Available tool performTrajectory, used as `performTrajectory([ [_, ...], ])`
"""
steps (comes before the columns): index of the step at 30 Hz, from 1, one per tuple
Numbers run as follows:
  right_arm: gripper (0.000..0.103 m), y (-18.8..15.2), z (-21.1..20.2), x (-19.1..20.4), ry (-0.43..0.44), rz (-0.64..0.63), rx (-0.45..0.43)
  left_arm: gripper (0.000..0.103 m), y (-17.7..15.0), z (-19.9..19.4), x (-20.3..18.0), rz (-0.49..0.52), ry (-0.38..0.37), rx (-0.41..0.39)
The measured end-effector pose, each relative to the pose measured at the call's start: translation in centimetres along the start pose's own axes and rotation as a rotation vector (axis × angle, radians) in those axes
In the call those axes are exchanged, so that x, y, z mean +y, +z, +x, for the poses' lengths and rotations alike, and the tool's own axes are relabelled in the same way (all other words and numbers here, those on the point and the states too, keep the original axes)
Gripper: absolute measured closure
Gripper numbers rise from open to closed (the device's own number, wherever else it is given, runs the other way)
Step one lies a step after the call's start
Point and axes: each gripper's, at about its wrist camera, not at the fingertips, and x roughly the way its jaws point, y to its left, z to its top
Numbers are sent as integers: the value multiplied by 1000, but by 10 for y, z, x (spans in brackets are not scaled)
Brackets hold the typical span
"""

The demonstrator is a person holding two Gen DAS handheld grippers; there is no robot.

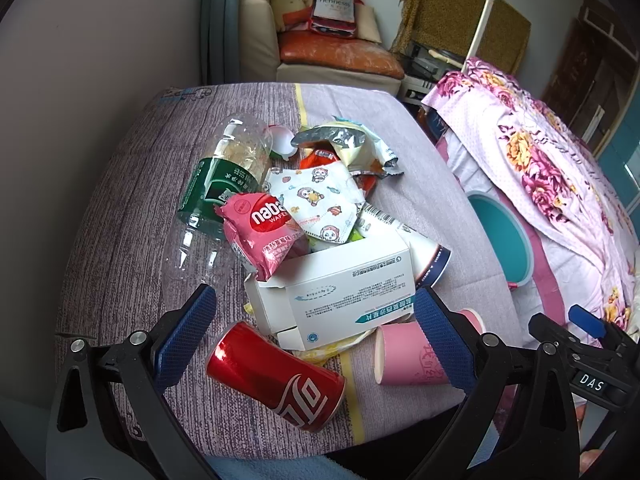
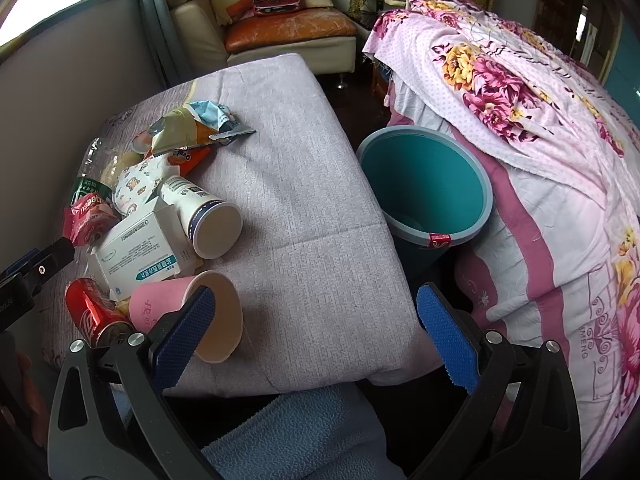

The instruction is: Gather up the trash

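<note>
A pile of trash lies on a grey-clothed table [image 1: 120, 240]: a red cola can [image 1: 276, 376], a white carton [image 1: 340, 292], a pink paper cup [image 1: 408, 356], a pink wafer wrapper [image 1: 260, 232], a clear green-label bottle [image 1: 224, 184], a printed face mask [image 1: 320, 200] and foil wrappers [image 1: 344, 140]. My left gripper [image 1: 314, 320] is open above the can and carton, holding nothing. My right gripper [image 2: 316, 324] is open over the table's near edge, its left finger beside the pink cup [image 2: 188, 316]. A white cup [image 2: 204, 216] lies on its side. A teal bin [image 2: 424, 184] stands right of the table.
A bed with a pink floral cover [image 2: 560, 160] lies right of the bin. A sofa with an orange cushion [image 2: 288, 24] and a bottle-print bag stands behind the table. A wall borders the table's left side. A blue towel [image 2: 304, 440] lies at the near edge.
</note>
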Motion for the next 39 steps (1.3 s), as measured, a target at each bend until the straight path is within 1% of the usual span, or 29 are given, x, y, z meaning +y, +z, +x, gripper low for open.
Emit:
performTrajectory([
  [14, 6, -1, 1, 2, -1, -7, 7, 4, -1, 3, 0, 6, 3, 7],
  [25, 6, 2, 1, 7, -3, -24, 18, 4, -6, 2, 13, 5, -1, 14],
  [26, 6, 2, 1, 7, -4, -24, 19, 4, -2, 3, 0, 6, 4, 9],
  [34, 6, 2, 1, 7, -6, -22, 21, 4, -8, 1, 2, 7, 4, 9],
  [35, 6, 2, 1, 7, -6, -22, 23, 4, -2, 4, -2, 7, 6, 12],
  [39, 6, 2, 2, 6, -6, -20, 27, 4, -5, 3, -2, 8, 8, 15],
])
